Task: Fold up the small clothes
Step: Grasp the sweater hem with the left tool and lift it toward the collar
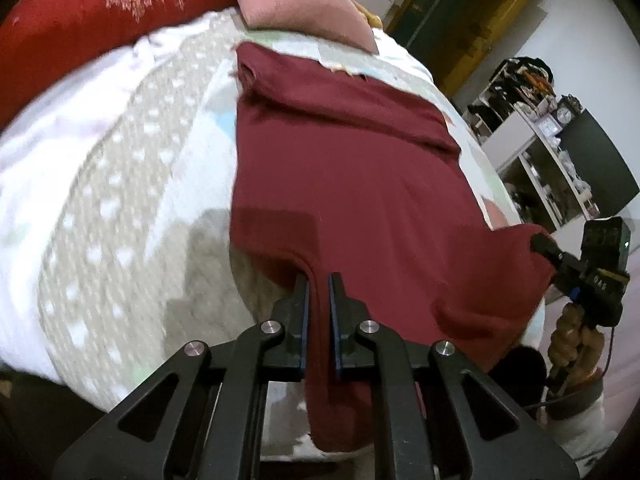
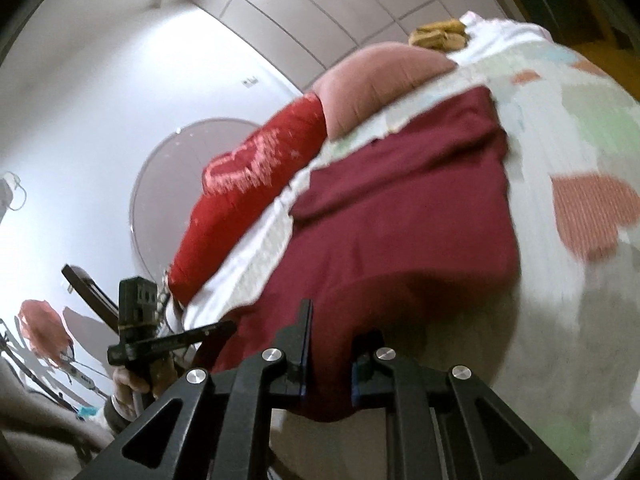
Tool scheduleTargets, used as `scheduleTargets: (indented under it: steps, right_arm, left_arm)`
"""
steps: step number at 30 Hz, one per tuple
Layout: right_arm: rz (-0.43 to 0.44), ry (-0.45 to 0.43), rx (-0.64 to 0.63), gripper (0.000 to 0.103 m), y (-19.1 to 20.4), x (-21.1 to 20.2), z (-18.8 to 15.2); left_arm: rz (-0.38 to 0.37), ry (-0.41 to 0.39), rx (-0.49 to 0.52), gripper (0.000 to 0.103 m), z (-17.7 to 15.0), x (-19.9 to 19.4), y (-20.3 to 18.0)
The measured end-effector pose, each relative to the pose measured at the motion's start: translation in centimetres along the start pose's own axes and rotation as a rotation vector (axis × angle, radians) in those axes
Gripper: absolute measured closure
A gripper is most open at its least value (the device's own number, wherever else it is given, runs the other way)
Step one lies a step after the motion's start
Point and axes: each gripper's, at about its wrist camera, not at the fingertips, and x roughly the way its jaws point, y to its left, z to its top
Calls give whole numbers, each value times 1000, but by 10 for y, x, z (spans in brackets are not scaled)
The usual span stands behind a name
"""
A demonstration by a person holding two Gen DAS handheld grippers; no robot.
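Bed [image 1: 120,184] bears maroon garment [image 1: 352,176], both grippers clamped

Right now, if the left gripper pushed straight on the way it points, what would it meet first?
The left gripper is already shut on the near hem of the maroon shirt. Straight on it would likely run into more of that shirt, spread on the bed; depth is unclear.

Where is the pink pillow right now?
The pink pillow sits at the far end of the bed, seen at the top of the left wrist view, beside the red pillow and just beyond the dark red shirt.
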Motion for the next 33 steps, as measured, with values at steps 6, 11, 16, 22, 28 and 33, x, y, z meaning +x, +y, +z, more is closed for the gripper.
scheduleTargets:
  steps: [6,11,16,22,28,33]
  right_arm:
    - [2,-61,10,90,-10,20,48]
    - [-31,-71,9,90,-20,44,86]
    - [-60,-91,16,90,-30,61,120]
    - [-114,-96,20,90,-47,88,166]
    - [-157,-79,47,90,-69,117,198]
    - [-192,-80,121,90,-93,143,221]
  left_arm:
    - [4,-21,-33,96,33,14,15]
    - [16,-58,-8,96,72,27,13]
    - [22,-90,-15,96,119,46,16]
    - [50,-121,-38,97,171,73,26]
    - [75,-95,-52,97,199,103,35]
    - [79,-100,-82,97,223,115,39]
